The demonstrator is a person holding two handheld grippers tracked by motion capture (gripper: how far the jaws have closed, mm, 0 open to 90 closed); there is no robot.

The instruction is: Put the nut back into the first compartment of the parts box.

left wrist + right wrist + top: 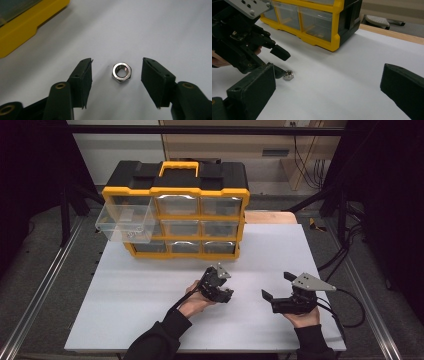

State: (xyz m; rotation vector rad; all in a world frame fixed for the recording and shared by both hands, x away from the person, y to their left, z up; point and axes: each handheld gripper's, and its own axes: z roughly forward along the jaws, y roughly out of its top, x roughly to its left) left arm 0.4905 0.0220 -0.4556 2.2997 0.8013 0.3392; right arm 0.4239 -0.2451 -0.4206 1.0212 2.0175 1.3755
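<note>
Between the spread jaws of the left gripper lies the nut, seemingly untouched; right gripper released too.

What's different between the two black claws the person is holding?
The left gripper points down at the table with a steel nut lying between its jaws, not yet touched; the right gripper has nothing between its jaws. In the high view the left gripper sits nearer the yellow drawer cabinet, the right farther out. Both are open, black and hand-held.
</note>
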